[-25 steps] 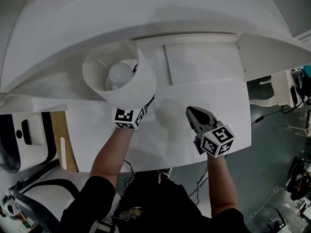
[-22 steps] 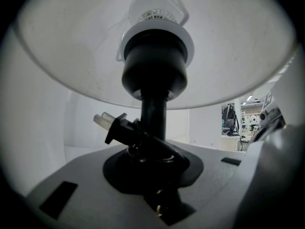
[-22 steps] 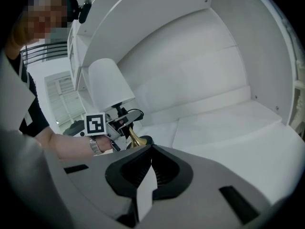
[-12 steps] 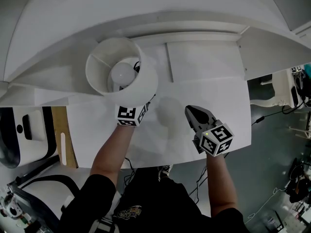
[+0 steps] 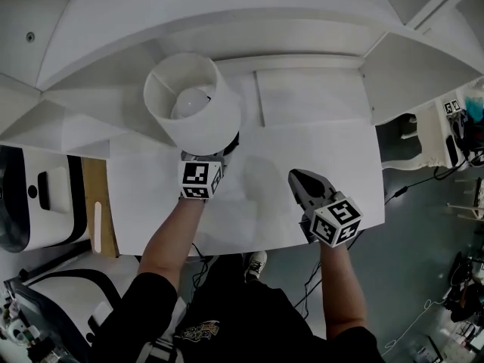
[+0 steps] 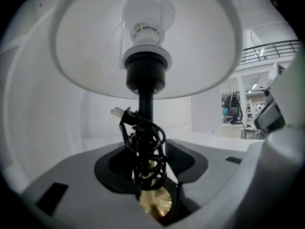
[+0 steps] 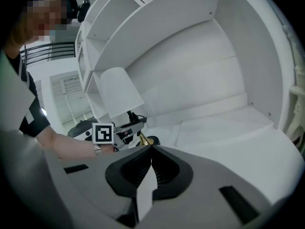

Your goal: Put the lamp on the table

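Grey jaws on the left gripper (image 6: 153,159) stand wide and are opening, pads off the lamp (image 6: 145,104). Its black stem sits between them, wrapped in a coiled black cord (image 6: 145,149), with the brass base (image 6: 155,204) low in the gap. The plug (image 6: 118,112) sticks out left of the stem. Above it are the black socket, a clear bulb (image 6: 147,18) and the underside of the white shade.

Right gripper (image 7: 151,149): jaws closed together, nothing between them. In the head view it hovers over the table's (image 5: 318,150) near right part, well apart from the lamp.

The head view shows the left gripper just in front of the lamp, its marker cube (image 5: 200,180) toward the person. The lamp stands on the table's rear left part, upright or close to it, the shade hiding the stem from above. The right gripper view shows its foot down on the tabletop.

Behind the lamp, white shelving (image 5: 227,29) curves around the table's back edge.
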Tool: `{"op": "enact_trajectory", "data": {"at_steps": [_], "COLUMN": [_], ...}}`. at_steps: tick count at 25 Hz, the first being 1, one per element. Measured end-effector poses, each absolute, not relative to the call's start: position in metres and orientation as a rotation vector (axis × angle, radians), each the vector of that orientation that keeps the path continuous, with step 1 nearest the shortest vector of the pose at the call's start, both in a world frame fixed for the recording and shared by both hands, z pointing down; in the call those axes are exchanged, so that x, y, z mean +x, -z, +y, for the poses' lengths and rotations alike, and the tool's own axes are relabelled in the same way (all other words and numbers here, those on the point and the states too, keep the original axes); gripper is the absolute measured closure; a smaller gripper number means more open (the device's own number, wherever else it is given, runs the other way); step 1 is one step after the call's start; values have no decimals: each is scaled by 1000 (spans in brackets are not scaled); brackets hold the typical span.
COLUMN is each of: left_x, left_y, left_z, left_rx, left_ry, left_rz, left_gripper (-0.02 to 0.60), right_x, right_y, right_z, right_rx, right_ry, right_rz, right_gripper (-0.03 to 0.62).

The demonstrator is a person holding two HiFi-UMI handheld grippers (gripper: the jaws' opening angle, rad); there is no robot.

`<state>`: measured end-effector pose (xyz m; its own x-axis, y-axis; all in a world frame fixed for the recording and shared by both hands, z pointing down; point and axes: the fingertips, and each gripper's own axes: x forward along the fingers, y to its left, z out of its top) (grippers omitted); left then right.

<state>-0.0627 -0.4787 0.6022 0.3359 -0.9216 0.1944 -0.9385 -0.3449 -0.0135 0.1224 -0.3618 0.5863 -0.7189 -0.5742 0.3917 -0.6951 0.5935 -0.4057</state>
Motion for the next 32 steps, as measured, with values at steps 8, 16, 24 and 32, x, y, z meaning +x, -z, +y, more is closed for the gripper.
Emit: {"op": "enact_trajectory", "data": {"at_steps": [8, 16, 24, 32], "left_x": [-81, -71, -46, -33], "left_y": [-619, -584, -534, -511], "left_z": [-407, -307, -204, -117], "left_rx": [2367, 2329, 2323, 2310], "left_ry": [-365, -377, -348, -342], "left_rz": [-1793, -1788, -1707, -1650], "left_gripper": [404, 569, 575, 575], "right_x": [137, 147, 143, 128], "right_y": [-564, -532, -506, -496], "right_z": [-332, -283, -213, -158], "right_rx": [1050, 1038, 973, 896], "right_ry": [-770, -724, -644, -610], "right_rz": [-2643, -2710, -2760, -2789], "right_gripper": [568, 569, 569, 569]}}
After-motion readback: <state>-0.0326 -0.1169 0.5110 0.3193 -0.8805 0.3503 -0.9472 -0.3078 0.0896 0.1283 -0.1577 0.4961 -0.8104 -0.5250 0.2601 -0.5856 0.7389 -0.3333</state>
